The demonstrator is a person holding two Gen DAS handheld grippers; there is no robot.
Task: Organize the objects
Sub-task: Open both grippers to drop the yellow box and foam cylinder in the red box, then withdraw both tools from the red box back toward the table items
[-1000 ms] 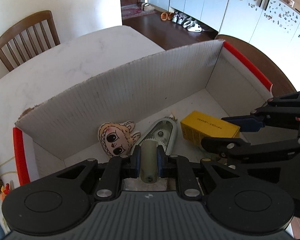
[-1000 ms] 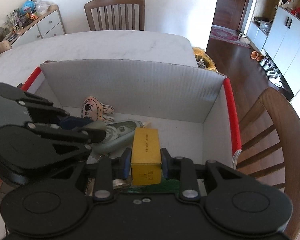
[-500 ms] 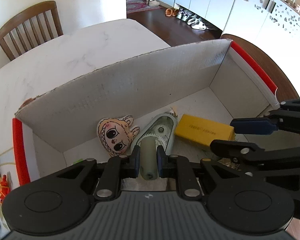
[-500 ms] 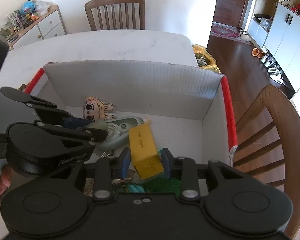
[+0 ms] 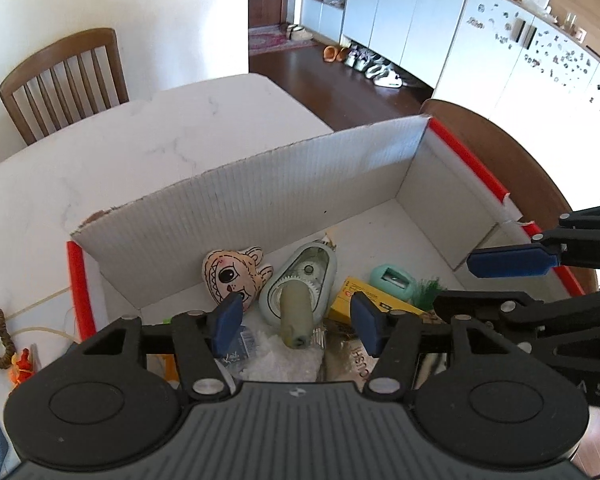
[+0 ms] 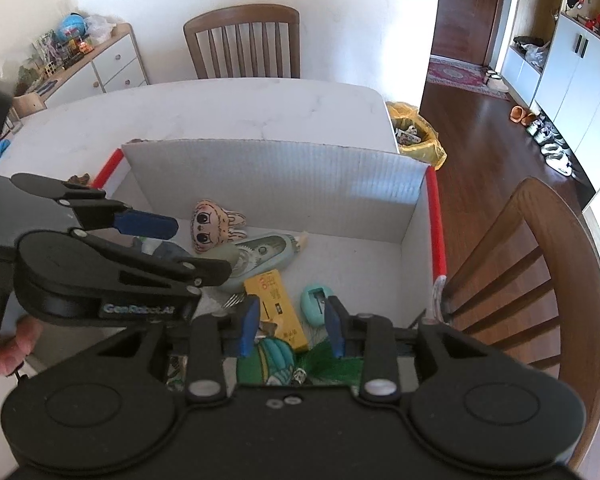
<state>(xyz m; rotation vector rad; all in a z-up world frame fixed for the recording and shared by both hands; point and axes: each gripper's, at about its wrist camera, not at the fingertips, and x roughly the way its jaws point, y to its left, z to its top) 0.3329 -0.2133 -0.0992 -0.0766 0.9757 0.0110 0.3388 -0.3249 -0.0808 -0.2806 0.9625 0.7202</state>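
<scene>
Left wrist view: the left gripper point(image 5: 296, 322) has just been springing its jaws apart, and the pale green correction-tape dispenser point(image 5: 298, 286) sits between the blue pads, untouched, resting in the cardboard box point(image 5: 260, 200) beside the cartoon-face plush point(image 5: 234, 274). Over to the right, the right gripper point(image 6: 292, 322) has let go too; its jaws have just been easing wider, and the yellow carton point(image 6: 278, 306) lies loose on the box floor below them, next to a mint sharpener point(image 6: 316, 304).

Where could this go sour? The dispenser's cap end looks propped up on crinkly packets near the front wall, so I'd guess it could roll or tip if a finger clips it on the way out. The two grippers also hang close together over the same corner; a careless lift might knock one against the other.

The right wrist view gives me the carton's printed top and a green-and-teal toy point(image 6: 270, 364) under the jaws, hidden from the left. The left view alone shows the orange trinket point(image 5: 22, 362) outside the box.
</scene>
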